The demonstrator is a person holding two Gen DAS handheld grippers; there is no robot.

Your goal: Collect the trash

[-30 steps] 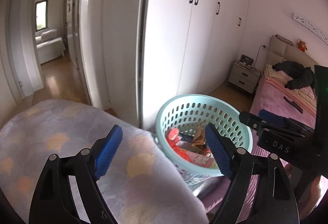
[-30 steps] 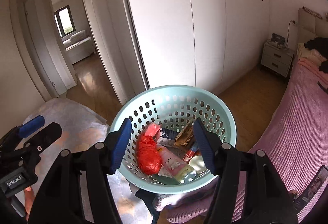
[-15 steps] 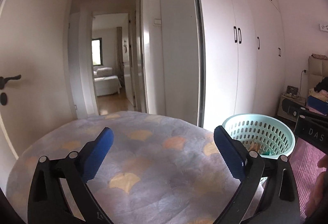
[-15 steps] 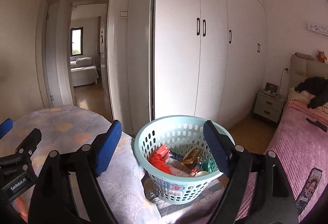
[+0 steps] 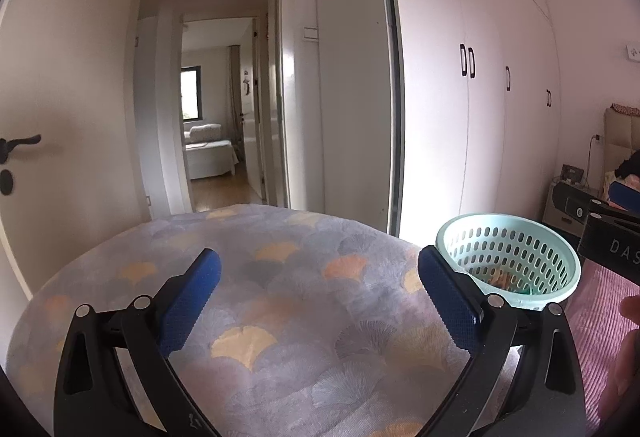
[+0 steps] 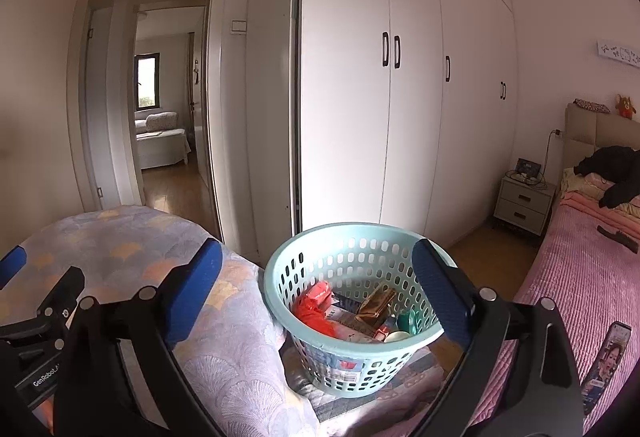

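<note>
A light blue perforated basket [image 6: 320, 269] stands beside a round blanket-covered surface [image 6: 120, 249]. It holds trash: a red bag [image 6: 312, 313], a gold wrapper [image 6: 374, 303], a green item and several packets. My right gripper [image 6: 316, 285] is open and empty, held above and in front of the basket. In the left wrist view the basket [image 5: 508, 257] is at the right. My left gripper [image 5: 320, 297] is open and empty above the blanket [image 5: 280, 277]. The right gripper's body shows at that view's right edge [image 5: 612, 241].
White wardrobe doors [image 6: 400, 97] stand behind the basket. An open doorway [image 5: 216, 125] leads to another room. A pink bed [image 6: 580, 277] with dark clothing lies at the right, a nightstand [image 6: 520, 201] beside it. A phone [image 6: 608, 365] lies on the bed's near edge.
Both grippers have pulled back and tilted up from the basket. The left one has swung left over the blanket, so the basket has moved to its right edge. Both stay open.
</note>
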